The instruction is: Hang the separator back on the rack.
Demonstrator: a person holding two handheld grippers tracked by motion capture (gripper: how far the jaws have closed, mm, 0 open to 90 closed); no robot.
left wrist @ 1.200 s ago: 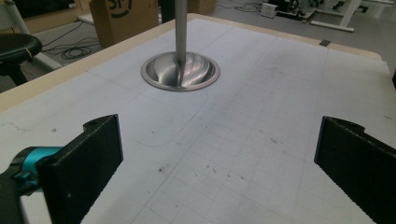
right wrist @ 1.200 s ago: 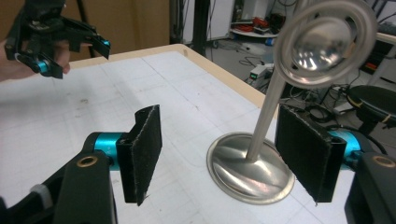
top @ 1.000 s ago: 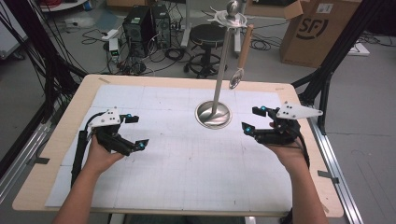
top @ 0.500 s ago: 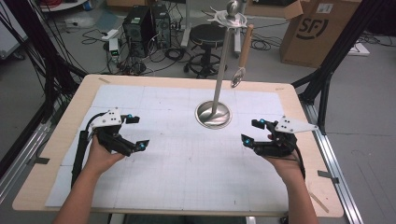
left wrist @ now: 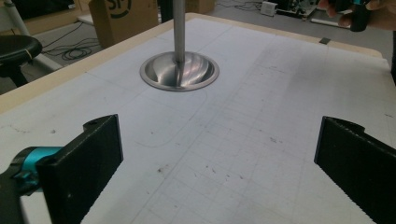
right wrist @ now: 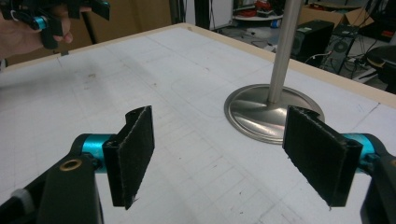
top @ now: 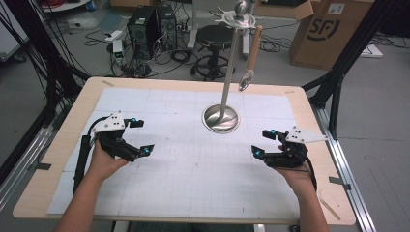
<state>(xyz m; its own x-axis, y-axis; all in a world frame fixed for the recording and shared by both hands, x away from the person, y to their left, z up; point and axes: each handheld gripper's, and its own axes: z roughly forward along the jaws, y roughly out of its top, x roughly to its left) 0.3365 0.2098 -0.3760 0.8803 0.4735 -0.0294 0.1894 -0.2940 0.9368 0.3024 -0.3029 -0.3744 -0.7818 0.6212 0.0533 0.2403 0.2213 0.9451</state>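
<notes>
A metal stand rises from a round steel base (top: 221,119) at the middle of the white grid mat (top: 193,169). A wooden-handled utensil (top: 252,50) hangs from its top. My left gripper (top: 143,137) rests at the mat's left, open, nothing between its jaws (left wrist: 219,158). It faces the base (left wrist: 180,72). My right gripper (top: 261,143) sits low at the mat's right, open and empty (right wrist: 224,154). Its jaws have just been opening wider. The base (right wrist: 261,114) and pole (right wrist: 285,42) lie ahead of it to the right.
The wooden table edge (top: 316,130) frames the mat. Beyond the far edge stand a stool (top: 215,36), a computer tower (top: 145,24), floor cables and a cardboard box (top: 329,34). Black frame posts (top: 336,92) stand at the right corner.
My right gripper has come down and back toward the near edge, away from the stand, with its jaws a little wider. The left gripper has stayed put.
</notes>
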